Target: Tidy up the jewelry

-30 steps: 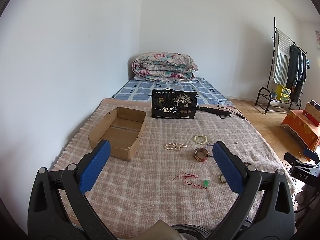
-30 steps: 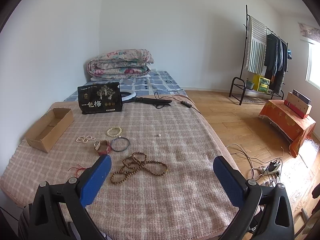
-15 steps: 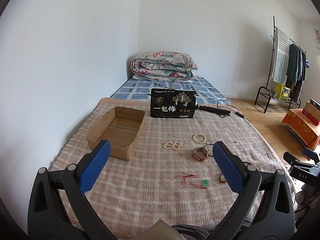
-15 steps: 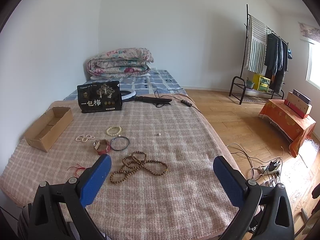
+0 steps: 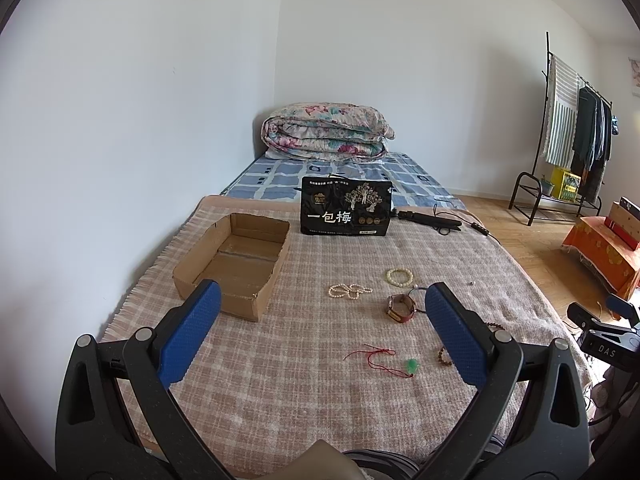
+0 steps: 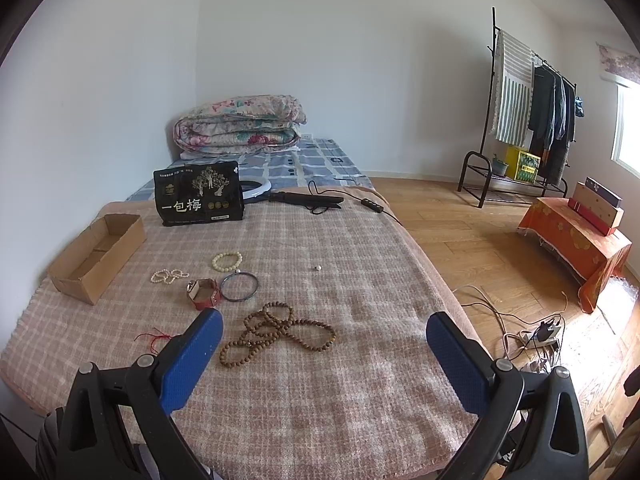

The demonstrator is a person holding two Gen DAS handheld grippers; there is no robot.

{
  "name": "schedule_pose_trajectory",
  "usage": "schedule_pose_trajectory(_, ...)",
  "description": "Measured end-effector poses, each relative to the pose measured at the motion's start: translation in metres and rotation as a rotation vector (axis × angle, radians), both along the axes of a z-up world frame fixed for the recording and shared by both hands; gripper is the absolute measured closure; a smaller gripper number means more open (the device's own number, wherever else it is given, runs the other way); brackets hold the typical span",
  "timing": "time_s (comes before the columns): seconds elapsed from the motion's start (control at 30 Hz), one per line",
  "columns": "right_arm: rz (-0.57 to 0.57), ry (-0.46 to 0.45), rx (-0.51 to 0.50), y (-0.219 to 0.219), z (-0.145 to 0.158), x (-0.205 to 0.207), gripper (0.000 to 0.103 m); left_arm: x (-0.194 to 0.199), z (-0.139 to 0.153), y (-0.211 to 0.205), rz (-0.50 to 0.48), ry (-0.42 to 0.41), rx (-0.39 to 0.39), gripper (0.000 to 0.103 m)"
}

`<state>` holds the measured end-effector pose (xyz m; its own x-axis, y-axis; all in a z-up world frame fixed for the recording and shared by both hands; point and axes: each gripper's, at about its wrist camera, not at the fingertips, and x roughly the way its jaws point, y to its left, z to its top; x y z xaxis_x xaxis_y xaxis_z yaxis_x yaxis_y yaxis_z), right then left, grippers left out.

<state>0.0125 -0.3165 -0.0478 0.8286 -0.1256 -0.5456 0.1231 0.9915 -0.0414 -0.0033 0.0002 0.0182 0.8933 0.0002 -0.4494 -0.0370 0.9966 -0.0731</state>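
Jewelry is lying on the blanket [image 6: 360,360].
Both the left gripper [image 5: 320,336] and right gripper [image 6: 324,356] are hovering, jaws wide, holding nothing.

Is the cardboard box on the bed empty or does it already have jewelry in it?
Empty. In the left wrist view the open brown cardboard box shows only its bare floor.

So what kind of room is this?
Most likely a bedroom. There's a bed with a folded floral quilt at its far end, and a clothes rack hung with clothes by the wall.
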Motion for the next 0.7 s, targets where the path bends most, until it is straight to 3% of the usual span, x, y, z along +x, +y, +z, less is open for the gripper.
schedule_pose_trajectory(0.7,0.003,0.014,-0.004,0.0018,-0.0072,0.0054,0.0,0.0015,-0.0015,-0.0021,0.0,0.011,-0.002,0.0)
